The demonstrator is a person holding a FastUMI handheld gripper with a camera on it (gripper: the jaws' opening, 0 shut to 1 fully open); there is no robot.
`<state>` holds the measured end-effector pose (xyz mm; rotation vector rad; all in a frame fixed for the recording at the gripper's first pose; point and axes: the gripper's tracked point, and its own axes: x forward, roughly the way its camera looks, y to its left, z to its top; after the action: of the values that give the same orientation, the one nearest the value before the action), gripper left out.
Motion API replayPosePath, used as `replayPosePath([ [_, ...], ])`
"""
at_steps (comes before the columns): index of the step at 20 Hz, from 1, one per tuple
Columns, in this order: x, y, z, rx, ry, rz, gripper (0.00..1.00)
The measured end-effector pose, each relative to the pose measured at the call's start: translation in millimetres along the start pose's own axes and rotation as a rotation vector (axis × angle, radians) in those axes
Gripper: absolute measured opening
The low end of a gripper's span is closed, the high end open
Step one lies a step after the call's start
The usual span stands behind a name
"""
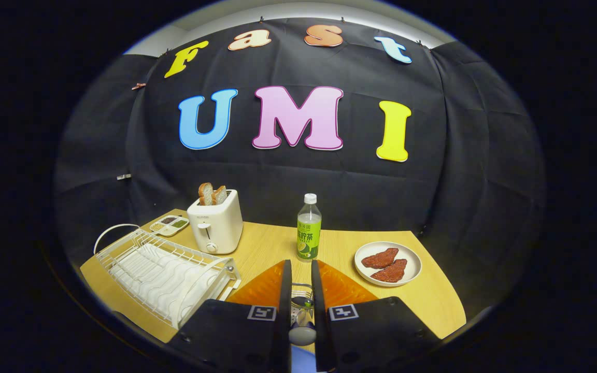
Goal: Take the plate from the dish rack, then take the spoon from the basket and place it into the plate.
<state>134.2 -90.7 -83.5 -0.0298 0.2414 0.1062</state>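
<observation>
My gripper (pixel 301 272) hangs low over the table with its fingers (pixel 284 290) drawn close together. A metal spoon (pixel 302 316) stands in the narrow gap, and both fingers press on it. Its rounded end (pixel 302 334) shows near the base of the fingers. Directly beneath the fingers an orange plate (pixel 347 290) lies on the wooden table (pixel 433 300), showing on both sides of them. The white wire dish rack (pixel 166 274) stands to the left of the fingers with no plate in it. The fingers hide what lies between the plate's two halves.
Beyond the fingers stands a green-labelled bottle (pixel 309 233). A white toaster (pixel 215 225) with bread slices and a small condiment tray (pixel 170 225) sit behind the rack. A white dish with two pieces of meat (pixel 387 263) lies to the right.
</observation>
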Motion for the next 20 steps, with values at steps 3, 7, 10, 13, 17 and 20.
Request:
replayPosePath([
  [3,-33,3,19,0.003,-0.021,-0.028,0.22],
  [7,-63,11,8,0.034,0.006,-0.046,0.22],
  [10,-79,23,-10,0.086,0.030,-0.033,0.22],
  [13,-85,31,-40,0.111,0.076,-0.027,0.22],
  [17,-76,36,-87,0.145,0.134,-0.019,0.22],
  [20,-64,37,-108,0.143,0.157,-0.015,0.22],
])
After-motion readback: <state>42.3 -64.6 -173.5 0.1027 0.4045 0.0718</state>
